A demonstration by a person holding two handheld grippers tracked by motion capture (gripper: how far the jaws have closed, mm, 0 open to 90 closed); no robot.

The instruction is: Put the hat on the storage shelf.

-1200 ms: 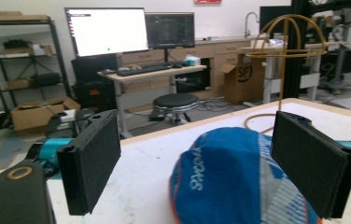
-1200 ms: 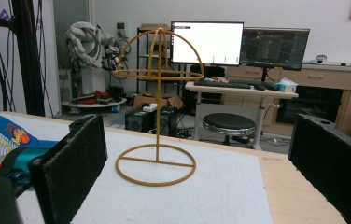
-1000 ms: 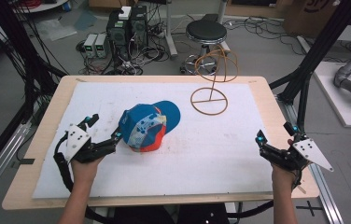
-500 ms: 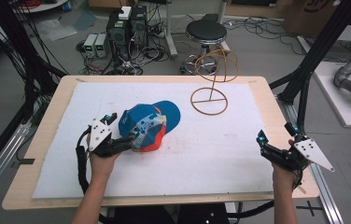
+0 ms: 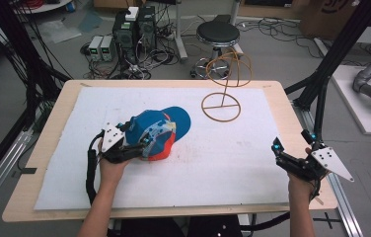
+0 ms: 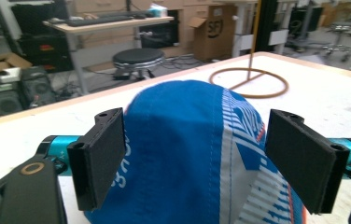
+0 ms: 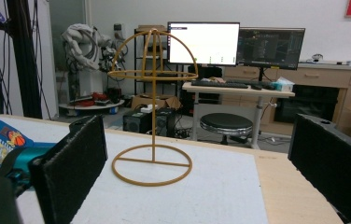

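A blue cap [image 5: 158, 132] with white and orange panels lies left of centre on the white mat [image 5: 233, 163]. My left gripper [image 5: 135, 138] is at the cap's near-left side. In the left gripper view its jaws stand open wide, one on each side of the cap's crown [image 6: 197, 140], and the pads [image 6: 101, 156] are not pressing on it. A yellow wire hat stand [image 5: 223, 89] stands at the back right of the mat. My right gripper [image 5: 290, 148] hovers open at the table's right front edge, facing the hat stand [image 7: 153, 107] with nothing between its jaws.
The wooden table edge [image 5: 302, 123] runs close to the right gripper. A black stool [image 5: 218, 34] and electronic boxes [image 5: 129, 29] stand on the floor behind the table. Black frame posts [image 5: 341, 54] rise at the right, with cables at the left.
My left gripper has moved right across the mat up to the cap, and its open jaws now straddle the crown. The right gripper has stayed put.
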